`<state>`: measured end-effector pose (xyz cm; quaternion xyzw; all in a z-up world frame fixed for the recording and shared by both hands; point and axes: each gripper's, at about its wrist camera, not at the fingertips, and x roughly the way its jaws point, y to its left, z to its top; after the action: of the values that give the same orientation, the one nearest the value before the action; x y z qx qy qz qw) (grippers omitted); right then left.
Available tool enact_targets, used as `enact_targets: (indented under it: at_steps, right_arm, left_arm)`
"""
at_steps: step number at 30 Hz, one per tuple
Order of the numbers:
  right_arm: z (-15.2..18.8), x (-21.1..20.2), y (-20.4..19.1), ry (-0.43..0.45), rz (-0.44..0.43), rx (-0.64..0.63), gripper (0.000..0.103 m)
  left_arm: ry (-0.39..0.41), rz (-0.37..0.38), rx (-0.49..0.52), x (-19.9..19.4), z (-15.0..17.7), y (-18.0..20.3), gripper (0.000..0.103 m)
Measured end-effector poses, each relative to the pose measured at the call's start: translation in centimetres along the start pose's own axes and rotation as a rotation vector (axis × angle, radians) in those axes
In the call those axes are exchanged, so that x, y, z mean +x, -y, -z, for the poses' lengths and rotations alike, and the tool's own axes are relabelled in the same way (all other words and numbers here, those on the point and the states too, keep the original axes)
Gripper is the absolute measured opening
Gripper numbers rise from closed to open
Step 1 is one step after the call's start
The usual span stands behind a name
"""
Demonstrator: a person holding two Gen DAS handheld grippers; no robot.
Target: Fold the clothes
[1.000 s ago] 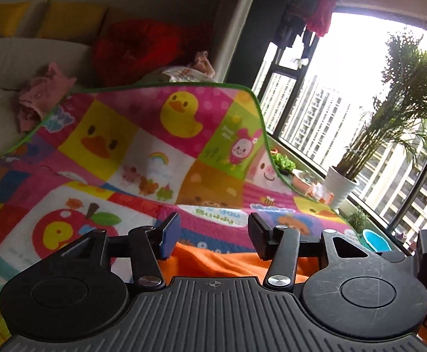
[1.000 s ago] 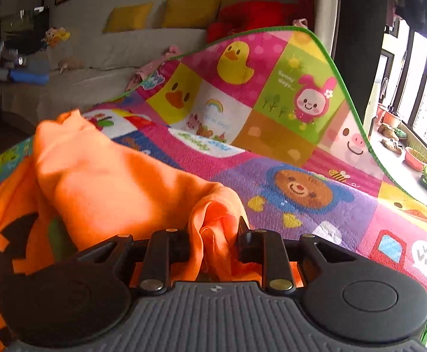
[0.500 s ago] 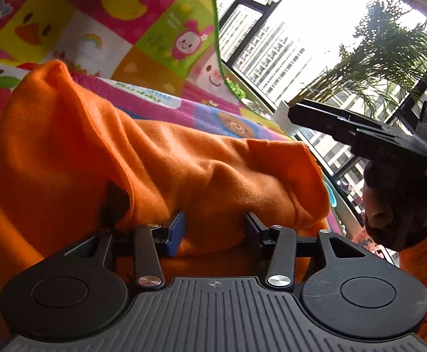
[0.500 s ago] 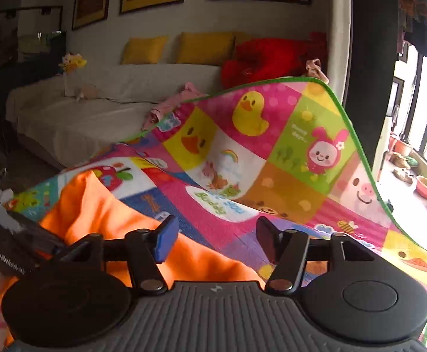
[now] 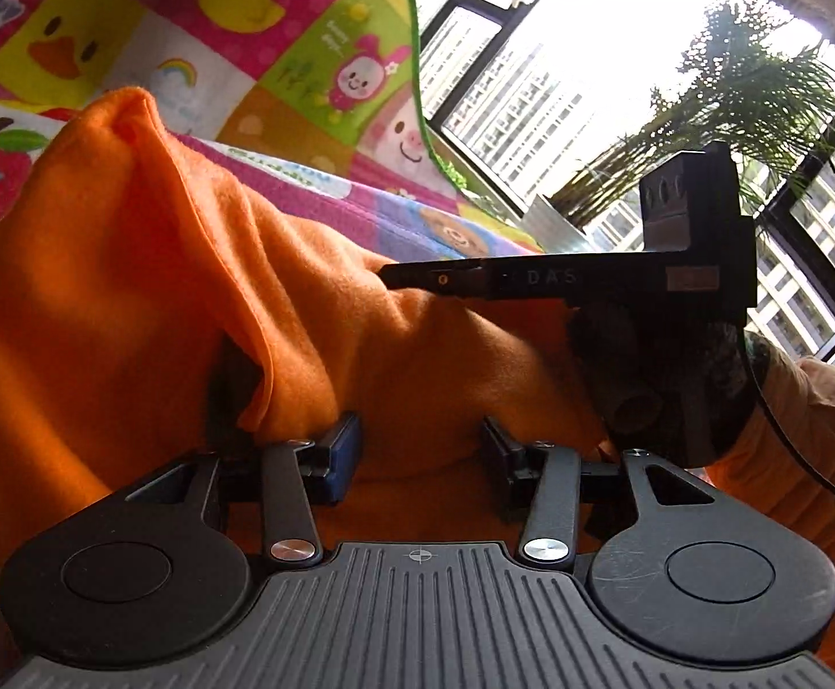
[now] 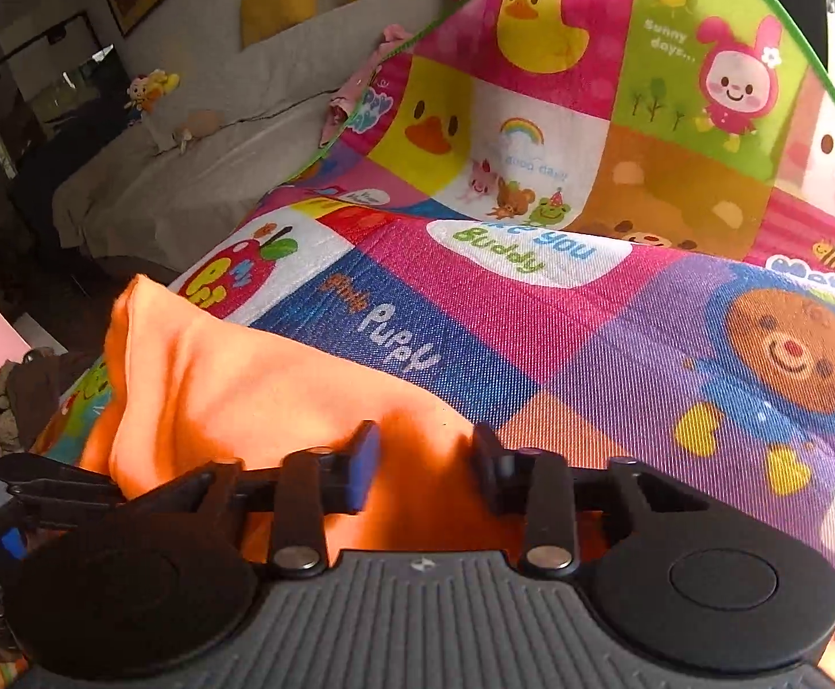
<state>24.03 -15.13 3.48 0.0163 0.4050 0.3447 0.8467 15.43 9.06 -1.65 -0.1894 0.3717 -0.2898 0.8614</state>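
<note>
Playmat (image 6: 618,310) with cartoon squares fills both views' upper frame. Orange garment (image 5: 147,310) lies bunched across lower left, on it. Left gripper (image 5: 417,453) and right gripper (image 6: 423,471) gape wide, fabric between their jaws, ungripped.

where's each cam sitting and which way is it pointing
Left wrist: on the left gripper, looking across the orange garment toward the window; the right gripper crosses its right side.
Right wrist: on the right gripper, looking over the play mat toward the sofa; the left gripper shows at lower left.
Shared: garment, mat, both sets of jaws open.
</note>
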Motion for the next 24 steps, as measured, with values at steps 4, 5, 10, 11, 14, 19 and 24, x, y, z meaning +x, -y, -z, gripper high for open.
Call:
enact_targets:
  at_steps: [4,5,10,11,14,19,24]
  right_arm:
    - [1.5,-4.5,-1.9,0.063,-0.080,0.005,0.004]
    - [2.4,-5.1,-2.7,0.052,-0.090,-0.008,0.004]
    - [6.8,-7.4,-6.2,-0.011,-0.107,-0.082,0.004]
    - [7.3,-7.6,-6.6,-0.008,-0.084,-0.108,0.004]
    - [7.1,-9.2,-6.6,0.049,-0.037,-0.114,0.004]
    - [4.0,-12.0,-5.2,0.173,0.106,-0.164,0.029]
    - [0.1,-9.0,-2.9,0.138,0.150,-0.182,0.067]
  left_arm:
    - [0.019,0.022,0.031,-2.1,0.6,0.8,0.058]
    - [0.028,0.029,0.044,-2.8,0.7,1.2,0.060]
    - [0.074,0.025,0.095,-5.7,0.7,2.9,0.071]
    - [0.082,0.017,0.092,-5.8,0.4,3.2,0.071]
    - [0.078,0.007,0.062,-4.6,0.3,2.9,0.070]
    - [0.061,-0.006,0.005,-1.9,0.2,2.0,0.072]
    - [0.044,-0.019,-0.053,0.7,0.0,1.1,0.065]
